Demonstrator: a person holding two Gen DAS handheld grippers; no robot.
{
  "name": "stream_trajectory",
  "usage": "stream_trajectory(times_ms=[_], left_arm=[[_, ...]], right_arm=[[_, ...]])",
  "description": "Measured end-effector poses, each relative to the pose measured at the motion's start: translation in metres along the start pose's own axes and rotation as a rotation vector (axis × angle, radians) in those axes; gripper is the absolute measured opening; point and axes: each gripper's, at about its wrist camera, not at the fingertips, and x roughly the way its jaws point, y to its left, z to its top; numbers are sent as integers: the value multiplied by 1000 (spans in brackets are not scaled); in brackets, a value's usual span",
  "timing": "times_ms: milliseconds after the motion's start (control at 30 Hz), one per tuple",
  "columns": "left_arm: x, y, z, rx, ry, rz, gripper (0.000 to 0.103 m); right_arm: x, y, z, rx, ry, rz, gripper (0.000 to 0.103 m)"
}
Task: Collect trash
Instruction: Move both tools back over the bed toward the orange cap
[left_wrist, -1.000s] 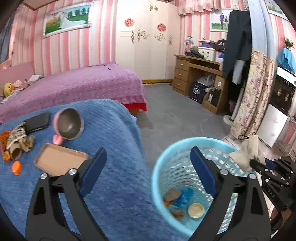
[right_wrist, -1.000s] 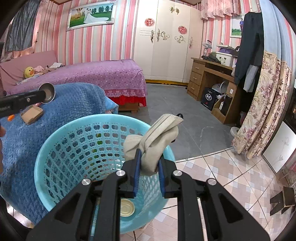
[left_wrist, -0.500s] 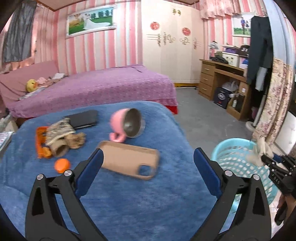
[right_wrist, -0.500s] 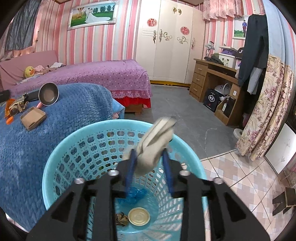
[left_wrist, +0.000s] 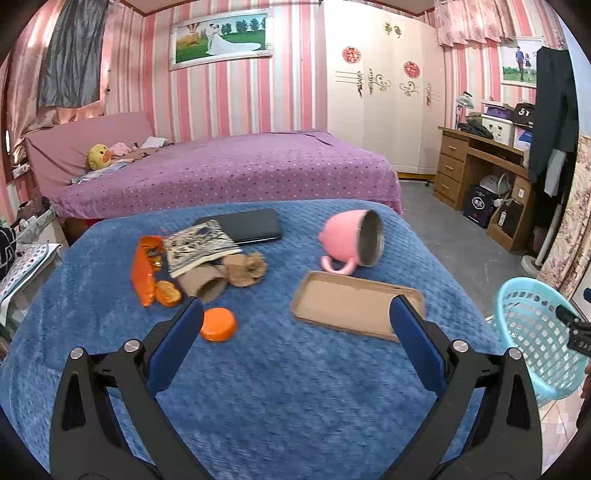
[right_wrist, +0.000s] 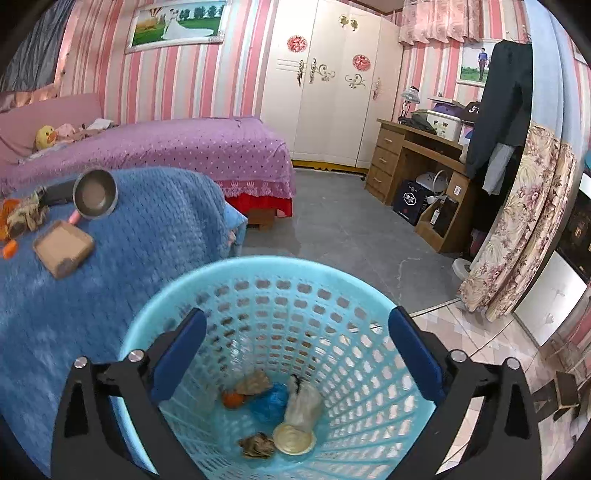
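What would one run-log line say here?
left gripper: open, empty | right gripper: opening, empty, above basket | beige wad: in basket

Counter (left_wrist: 295, 387): cup (left_wrist: 351, 240) on its side at far right; phone case (left_wrist: 354, 310) just before it; lid (left_wrist: 218, 324) left of case; wrappers (left_wrist: 199, 254) far left. Basket (right_wrist: 258, 273) on floor right of counter, trash (right_wrist: 273, 417) inside.

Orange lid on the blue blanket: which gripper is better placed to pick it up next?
Left. The left gripper is open, with the orange lid just beyond its fingertips. The right gripper, jaws opening and empty, is over the basket.
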Motion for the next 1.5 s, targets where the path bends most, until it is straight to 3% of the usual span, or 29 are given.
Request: stream_trajectory(times_ms=[233,600,900,1167,1500], left_arm=[[-3,38,-1,-6,-18,42,97],[9,114,-4,-113,6,111,97],[23,154,-10,-180,37,160,97],[38,166,-18,-181,78,198,97],[55,167,-24,-209,116,203,97]], right_arm=[[-10,46,25,19,-40,63,98],[-12,139,65,-42,-89,187,98],[-7,196,77,-80,-117,260,98],[13,210,61,-98,-89,268,98],[23,199,52,-66,-82,263,98]])
